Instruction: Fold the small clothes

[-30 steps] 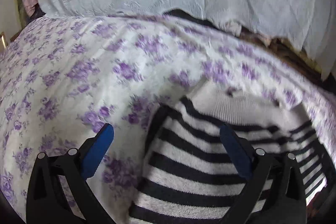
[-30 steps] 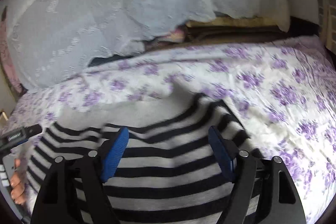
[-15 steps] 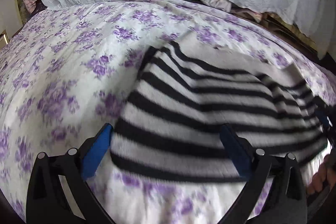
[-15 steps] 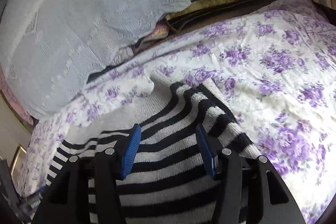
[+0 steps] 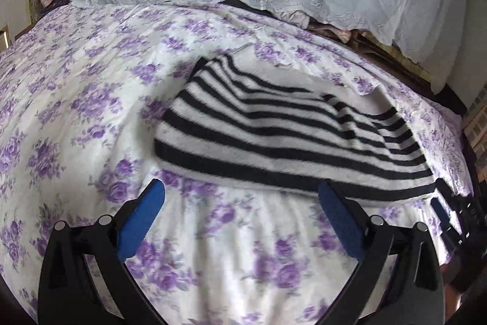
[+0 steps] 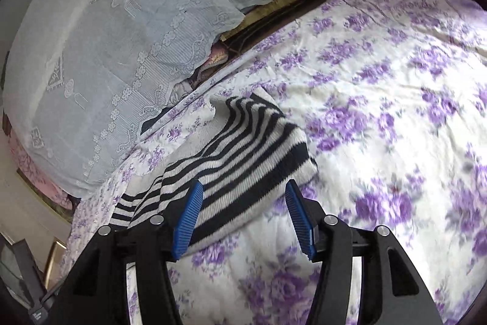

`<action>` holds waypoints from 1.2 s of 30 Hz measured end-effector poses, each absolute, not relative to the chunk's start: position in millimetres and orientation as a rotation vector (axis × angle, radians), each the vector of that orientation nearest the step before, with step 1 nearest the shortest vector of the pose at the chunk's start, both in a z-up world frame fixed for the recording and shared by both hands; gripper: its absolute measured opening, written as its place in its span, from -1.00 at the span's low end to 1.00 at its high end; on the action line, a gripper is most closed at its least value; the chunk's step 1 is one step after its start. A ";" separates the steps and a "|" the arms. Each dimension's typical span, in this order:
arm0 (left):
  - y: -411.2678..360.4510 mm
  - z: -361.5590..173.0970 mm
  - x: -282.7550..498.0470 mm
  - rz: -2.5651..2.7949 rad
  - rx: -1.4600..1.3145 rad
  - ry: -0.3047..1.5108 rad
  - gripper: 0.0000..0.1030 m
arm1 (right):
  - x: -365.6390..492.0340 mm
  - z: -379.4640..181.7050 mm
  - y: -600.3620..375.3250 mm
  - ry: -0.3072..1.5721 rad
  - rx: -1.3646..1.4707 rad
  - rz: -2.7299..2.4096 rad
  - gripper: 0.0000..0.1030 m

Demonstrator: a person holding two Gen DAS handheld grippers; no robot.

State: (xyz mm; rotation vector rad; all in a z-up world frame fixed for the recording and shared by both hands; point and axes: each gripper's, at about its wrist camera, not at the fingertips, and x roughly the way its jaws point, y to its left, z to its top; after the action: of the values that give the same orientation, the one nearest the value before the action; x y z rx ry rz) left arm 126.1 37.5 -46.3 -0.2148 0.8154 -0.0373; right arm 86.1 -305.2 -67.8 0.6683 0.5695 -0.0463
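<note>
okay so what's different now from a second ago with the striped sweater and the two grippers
Both grippers backed away toward the near edge: the left gripper, over the striped sweater before, now hangs over bare floral bedsheet; the right gripper narrowed slightly, still open. The sweater stayed flat, ungripped.

I can read no text, label, brand or number anywhere; a small pale mark at the lower left of my right view is too blurred.
</note>
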 end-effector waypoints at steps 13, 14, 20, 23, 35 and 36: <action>-29.9 -77.8 202.0 0.019 -0.101 0.885 0.92 | 127.2 -102.3 -339.7 0.583 0.923 -0.104 0.19; -34.7 -80.9 202.6 0.027 -0.057 0.872 0.92 | 135.3 -101.2 -340.2 0.587 0.917 -0.111 0.28; -27.8 -79.5 203.7 -0.004 -0.084 0.856 0.92 | 167.0 -96.1 -326.9 0.593 0.856 -0.229 0.48; -23.5 -72.3 203.2 -0.044 -0.136 0.817 0.92 | 158.8 -97.2 -322.2 0.554 0.838 -0.217 0.37; -37.4 -82.9 217.8 -0.022 -0.074 0.854 0.91 | 183.6 -106.6 -336.1 0.584 0.867 -0.143 -0.11; -37.2 -82.8 217.4 -0.023 -0.074 0.853 0.91 | 184.4 -105.9 -335.3 0.583 0.862 -0.141 -0.09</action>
State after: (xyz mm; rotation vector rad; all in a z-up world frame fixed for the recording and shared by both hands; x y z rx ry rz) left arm 217.3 -37.2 -82.8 -0.0735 0.8531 -0.0231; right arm 184.4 -335.3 -105.9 0.8616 0.5831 -0.1407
